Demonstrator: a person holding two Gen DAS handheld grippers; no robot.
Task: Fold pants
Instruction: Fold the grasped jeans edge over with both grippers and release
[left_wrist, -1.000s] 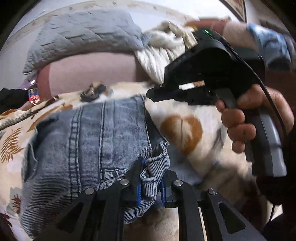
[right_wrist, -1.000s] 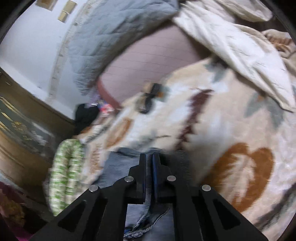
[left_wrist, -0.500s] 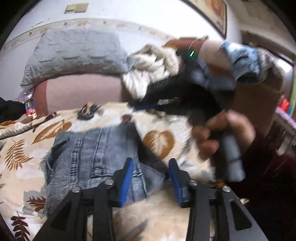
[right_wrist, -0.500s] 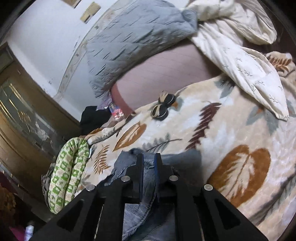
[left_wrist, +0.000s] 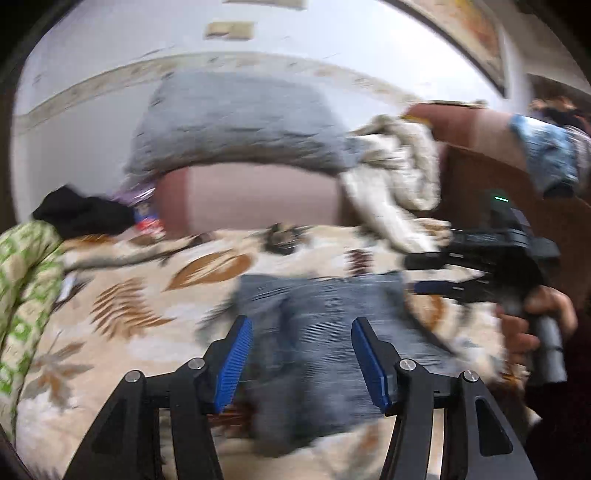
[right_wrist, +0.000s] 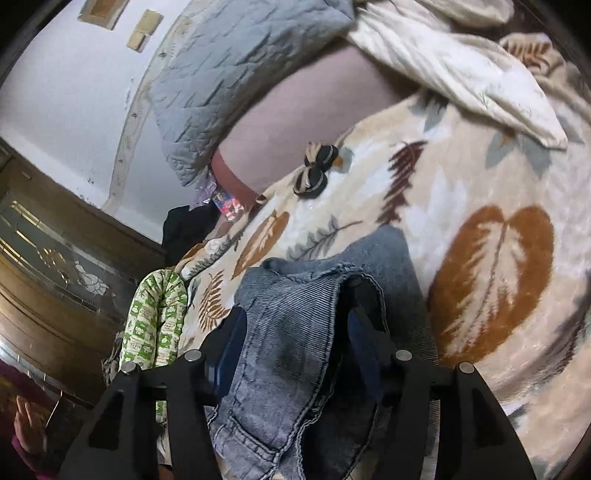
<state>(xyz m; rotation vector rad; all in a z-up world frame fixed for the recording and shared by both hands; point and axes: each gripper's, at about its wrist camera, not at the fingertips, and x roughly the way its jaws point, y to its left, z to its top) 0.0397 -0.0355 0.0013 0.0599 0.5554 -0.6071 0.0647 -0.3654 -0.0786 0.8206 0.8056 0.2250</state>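
While both pairs of fingers (left_wrist: 236, 354) widen, pants (right_wrist: 291, 325) lie loose between them.

Pants (right_wrist: 295, 332): faded blue denim with pale wash streaks, heavy seams and a stitched pocket edge, folded into a compact multi-layer bundle. They lie on a cream bed blanket (right_wrist: 461, 177) printed with brown and grey leaves, bundle near the blanket's front part, a large brown leaf just beside it on the right in the right wrist view. In that view the top layer bunches up into a raised, rumpled ridge with a smoother flat layer showing beyond it; in the left wrist view the pants (left_wrist: 317, 325) are motion-blurred, a roughly rectangular blue patch flat on the blanket.
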